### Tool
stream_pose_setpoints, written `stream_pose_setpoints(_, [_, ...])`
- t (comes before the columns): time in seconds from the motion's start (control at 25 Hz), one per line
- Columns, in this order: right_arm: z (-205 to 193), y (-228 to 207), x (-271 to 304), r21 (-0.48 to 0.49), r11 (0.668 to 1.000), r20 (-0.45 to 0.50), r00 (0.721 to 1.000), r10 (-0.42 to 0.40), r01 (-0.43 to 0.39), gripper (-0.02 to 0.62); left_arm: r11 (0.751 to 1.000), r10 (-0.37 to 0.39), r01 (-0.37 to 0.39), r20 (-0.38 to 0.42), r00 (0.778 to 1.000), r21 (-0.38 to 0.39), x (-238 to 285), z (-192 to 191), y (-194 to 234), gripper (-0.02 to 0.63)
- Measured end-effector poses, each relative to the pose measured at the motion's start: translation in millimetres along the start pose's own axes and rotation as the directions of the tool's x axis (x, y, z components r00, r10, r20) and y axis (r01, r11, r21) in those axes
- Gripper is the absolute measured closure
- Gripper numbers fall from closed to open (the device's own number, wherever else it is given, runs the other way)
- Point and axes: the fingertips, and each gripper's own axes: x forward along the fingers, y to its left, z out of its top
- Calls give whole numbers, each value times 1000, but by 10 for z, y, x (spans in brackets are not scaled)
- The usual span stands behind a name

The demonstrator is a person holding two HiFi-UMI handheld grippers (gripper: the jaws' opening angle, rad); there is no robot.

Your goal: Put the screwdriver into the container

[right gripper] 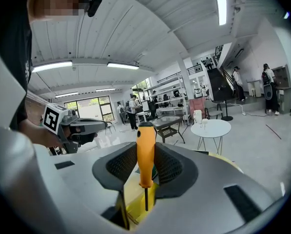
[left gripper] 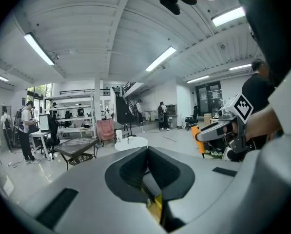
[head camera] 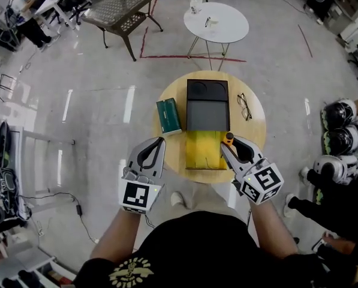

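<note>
**A:** Where is the orange-handled screwdriver with the thin dark shaft (right gripper: pixel 145 152)?

**B:** In the right gripper (head camera: pixel 228 146). Its jaws are pressed onto the handle from both sides, parted only by the handle's thickness. The tool stands upright, handle up and shaft pointing straight down.

**A:** And the yellow open-topped rectangular container (head camera: pixel 201 152)?

**B:** On the round wooden table (head camera: pixel 255 131), at its near side. Its long axis runs away from the person, and its far end meets a black and grey tray (head camera: pixel 207 104). In the head view the handle sits at the container's right wall, near the far right corner. In the right gripper view, yellow shows below the shaft tip through the gap in the jaws. So the tip is over the opening or right at its edge — I cannot tell which.

**A:** Which way should the tool travel, then?

**B:** I'd judge a little toward the person's left, then down. The tool's axis is vertical and the container's is horizontal. It will likely need tipping so the shaft lies along the container's length; dropped upright, it could fall across the wall.

**A:** What about the left gripper (head camera: pixel 159 144)?

**B:** Its jaws are together with nothing between them. It hovers over the table's near-left rim, just left of the container, with a dark green box (head camera: pixel 168 116) just beyond its tip. The right gripper is nearer and carries the load — the move belongs to it.
</note>
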Motion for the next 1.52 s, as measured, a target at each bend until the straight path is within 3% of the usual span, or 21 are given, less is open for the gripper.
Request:
stream_pose_setpoints(0.36, [-426,-284,385,32,999,-85,996,7,-4,471,998,54,-54,-2,999,-21,86,-189,166,588])
stream_pose_setpoints(0.72, [-1023,-475,599,84,996,-182,983,8,8,471,998,50,-49,27,998,-28,160,-236,108,588])
stream_pose_setpoints(1.16, [-1723,-566,782,174,985,-311,949,38,17,471,998,50,-49,14,999,-47,194,-323,59,588])
stream_pose_setpoints(1.52, [-2131,-743,951,173,984,-393,919,31,40,471,995,79,-80,-22,997,-55,97,-461,129,588])
